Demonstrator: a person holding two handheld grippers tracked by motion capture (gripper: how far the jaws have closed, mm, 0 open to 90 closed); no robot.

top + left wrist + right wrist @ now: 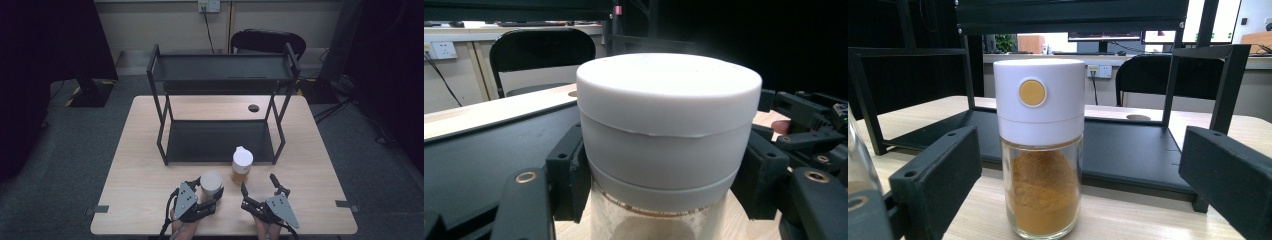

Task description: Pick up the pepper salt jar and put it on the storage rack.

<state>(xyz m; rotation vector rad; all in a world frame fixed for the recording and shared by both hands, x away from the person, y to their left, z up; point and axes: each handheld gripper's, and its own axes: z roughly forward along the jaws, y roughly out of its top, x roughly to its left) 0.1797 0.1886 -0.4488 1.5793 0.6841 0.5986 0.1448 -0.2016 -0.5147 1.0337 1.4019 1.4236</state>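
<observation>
Standing glass jar (pixel 664 150), white-capped

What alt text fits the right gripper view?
A glass spice jar with a white cap and orange-brown powder stands on the light wooden table, between the right claw's open black jaws and untouched. A black metal two-tier shelf stands behind it.

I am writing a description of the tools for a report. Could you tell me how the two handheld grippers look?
Both the left gripper and the right gripper are black, each with a grey three-cornered plate on top. Their blocky black fingers join arms with brass-coloured rivets. A black cable trails from each.
</observation>
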